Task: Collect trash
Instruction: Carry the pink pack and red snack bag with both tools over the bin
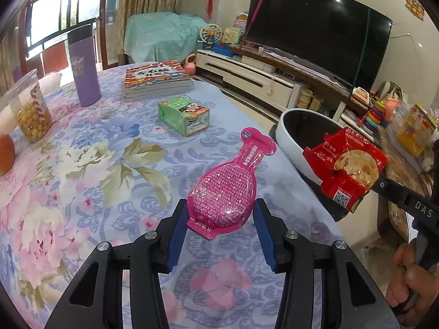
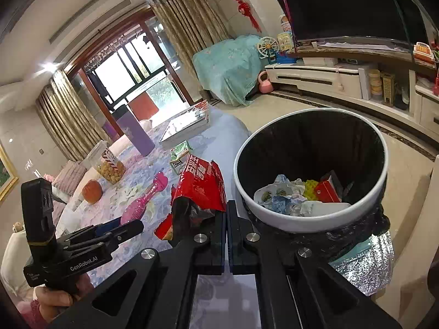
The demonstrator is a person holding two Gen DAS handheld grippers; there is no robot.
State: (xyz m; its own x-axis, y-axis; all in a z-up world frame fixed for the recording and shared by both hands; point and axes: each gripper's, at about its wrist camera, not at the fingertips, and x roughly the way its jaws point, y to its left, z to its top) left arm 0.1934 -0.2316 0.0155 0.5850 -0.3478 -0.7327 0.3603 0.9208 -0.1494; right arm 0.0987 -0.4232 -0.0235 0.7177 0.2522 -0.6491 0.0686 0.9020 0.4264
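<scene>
Beside round bin [image 2: 310, 213]: right claw [image 2: 226, 213] clamps crinkled red wrapper [image 2: 203, 186]; left claw [image 1: 221, 216] grips glossy pink pouch [image 1: 227, 189].

Daylight is pouring in through the big window [image 2: 129, 74], blowing it out white, while the rest of the room is staying evenly bright. Ceiling spots are flaring as small glare dots, and the TV screen [image 1: 315, 33] is catching reflections. Fisheye bending is curving everything near the dark-vignetted edges; the center is staying sharp.

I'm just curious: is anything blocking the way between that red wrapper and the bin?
Nothing visible. The red wrapper, held in the shut right gripper, hangs beside the bin, whose top is open.
</scene>
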